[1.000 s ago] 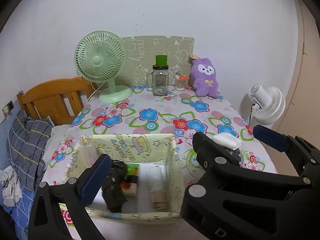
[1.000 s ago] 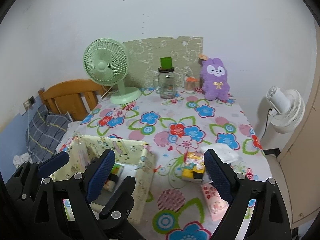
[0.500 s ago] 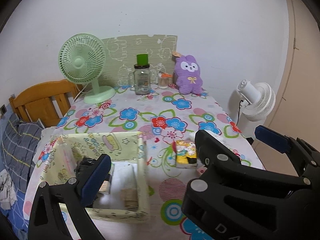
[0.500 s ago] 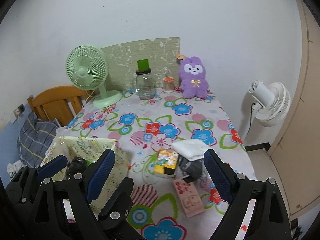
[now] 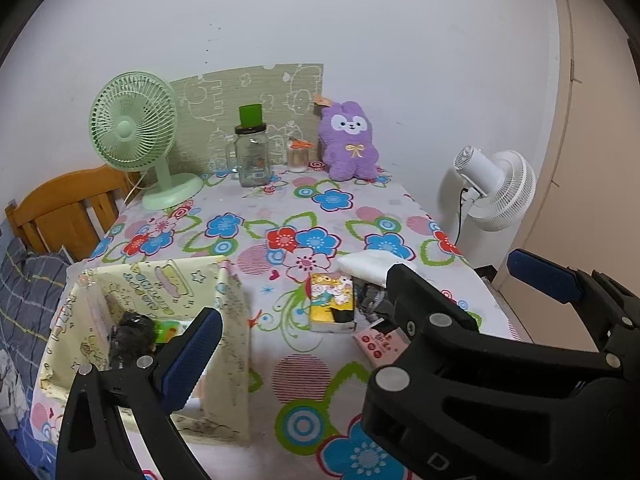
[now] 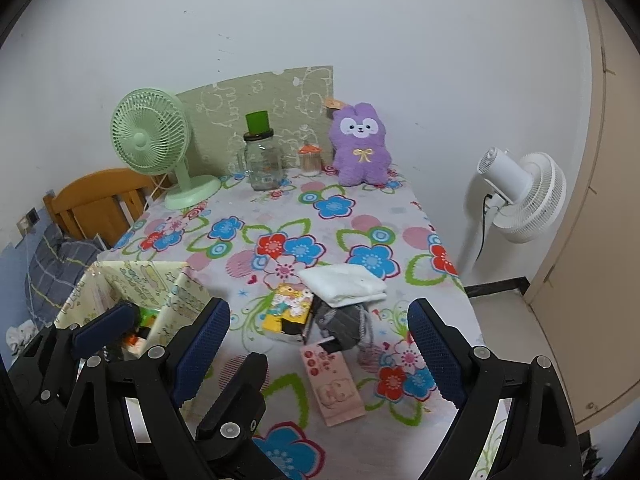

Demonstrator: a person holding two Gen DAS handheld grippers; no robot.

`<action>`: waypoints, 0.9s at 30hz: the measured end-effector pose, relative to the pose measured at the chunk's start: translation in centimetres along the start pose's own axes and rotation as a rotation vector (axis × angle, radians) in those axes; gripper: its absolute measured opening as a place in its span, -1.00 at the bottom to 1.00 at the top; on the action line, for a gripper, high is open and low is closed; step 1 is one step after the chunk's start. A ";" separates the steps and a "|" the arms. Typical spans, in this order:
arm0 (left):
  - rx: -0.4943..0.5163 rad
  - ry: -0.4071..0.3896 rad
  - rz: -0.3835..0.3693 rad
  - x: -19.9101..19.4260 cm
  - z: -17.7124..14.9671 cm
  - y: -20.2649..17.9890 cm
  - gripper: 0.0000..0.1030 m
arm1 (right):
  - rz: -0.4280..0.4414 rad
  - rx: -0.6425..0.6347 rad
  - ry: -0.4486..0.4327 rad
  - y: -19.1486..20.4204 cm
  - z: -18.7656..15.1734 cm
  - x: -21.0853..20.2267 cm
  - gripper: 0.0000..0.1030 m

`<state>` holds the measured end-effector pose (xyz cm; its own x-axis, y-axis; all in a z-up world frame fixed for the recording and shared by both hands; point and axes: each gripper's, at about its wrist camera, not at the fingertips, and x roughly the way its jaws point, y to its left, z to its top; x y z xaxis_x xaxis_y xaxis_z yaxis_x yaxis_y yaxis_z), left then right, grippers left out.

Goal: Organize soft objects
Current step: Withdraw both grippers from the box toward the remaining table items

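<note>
The counter (image 6: 360, 216) is covered in a white cloth printed with blue, red and green flowers. A purple plush rabbit (image 6: 362, 146) is seen at twelve o'clock, a mint-green fan (image 6: 152, 136) at ten o'clock, and a pale yellow cartoon-printed box (image 5: 160, 284) at eight o'clock.

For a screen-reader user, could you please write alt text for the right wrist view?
The open, empty right gripper hovers over a floral tablecloth, above a white folded cloth, grey garment and two tissue packs. A yellow fabric bin sits left.

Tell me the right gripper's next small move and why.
Probably ease the right gripper forward and down toward the folded white cloth. Its jaws stand wide and empty, and the cloth lies on top of the pile beside the yellow storage box, so it looks easiest to lift first.
</note>
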<state>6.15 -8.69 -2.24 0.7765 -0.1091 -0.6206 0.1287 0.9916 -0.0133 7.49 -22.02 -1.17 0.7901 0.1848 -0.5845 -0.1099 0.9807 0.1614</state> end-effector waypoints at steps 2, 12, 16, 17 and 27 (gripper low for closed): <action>0.000 0.002 -0.003 0.3 -0.1 -0.5 0.99 | -0.002 -0.003 0.000 -0.3 -0.1 0.1 0.80; 0.006 0.057 -0.020 2.5 -1.1 -2.2 0.93 | -0.006 0.002 -0.008 -2.4 -1.2 1.5 0.80; 0.014 0.082 -0.021 3.6 -1.6 -2.7 0.90 | 0.004 0.006 0.022 -3.0 -1.7 2.8 0.79; 0.015 0.086 -0.021 3.8 -1.7 -2.8 0.89 | 0.007 0.006 0.023 -3.2 -1.8 3.0 0.79; 0.027 0.165 -0.030 6.2 -3.3 -3.4 0.78 | 0.045 -0.002 0.083 -4.0 -3.4 5.6 0.78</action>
<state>8.45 -12.48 -8.64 0.6609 -0.1233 -0.7403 0.1685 0.9856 -0.0137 10.25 -24.66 -7.77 0.7318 0.2334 -0.6403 -0.1457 0.9714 0.1877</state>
